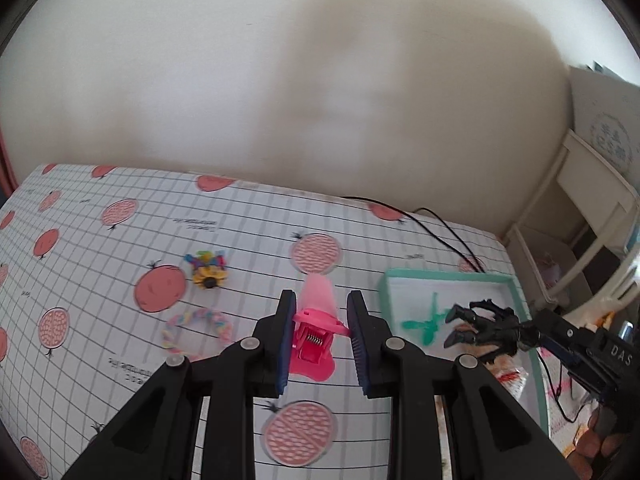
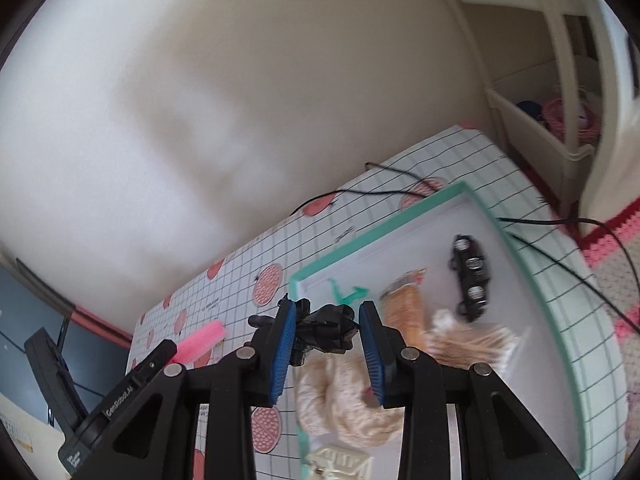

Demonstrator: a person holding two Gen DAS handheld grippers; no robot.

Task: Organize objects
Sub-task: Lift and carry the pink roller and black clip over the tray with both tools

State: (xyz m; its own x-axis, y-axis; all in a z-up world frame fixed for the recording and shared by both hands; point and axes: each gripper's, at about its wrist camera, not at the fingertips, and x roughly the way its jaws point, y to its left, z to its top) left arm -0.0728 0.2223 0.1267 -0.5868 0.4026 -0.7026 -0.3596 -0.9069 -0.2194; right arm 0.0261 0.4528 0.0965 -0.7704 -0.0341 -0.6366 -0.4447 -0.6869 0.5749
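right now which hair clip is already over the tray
The black hair clip, held in the right claw above the green-rimmed tray. The pink hair clip sits in the left claw over the tablecloth, outside the tray.

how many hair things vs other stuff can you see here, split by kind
Hair claw clips: 4 – pink claw clip, black claw clip, green clip, cream clip
Scrunchies and ties: 3 – cream scrunchie, pastel braided tie, flower tie
Toy cars: 1 – black toy car
Total: 8
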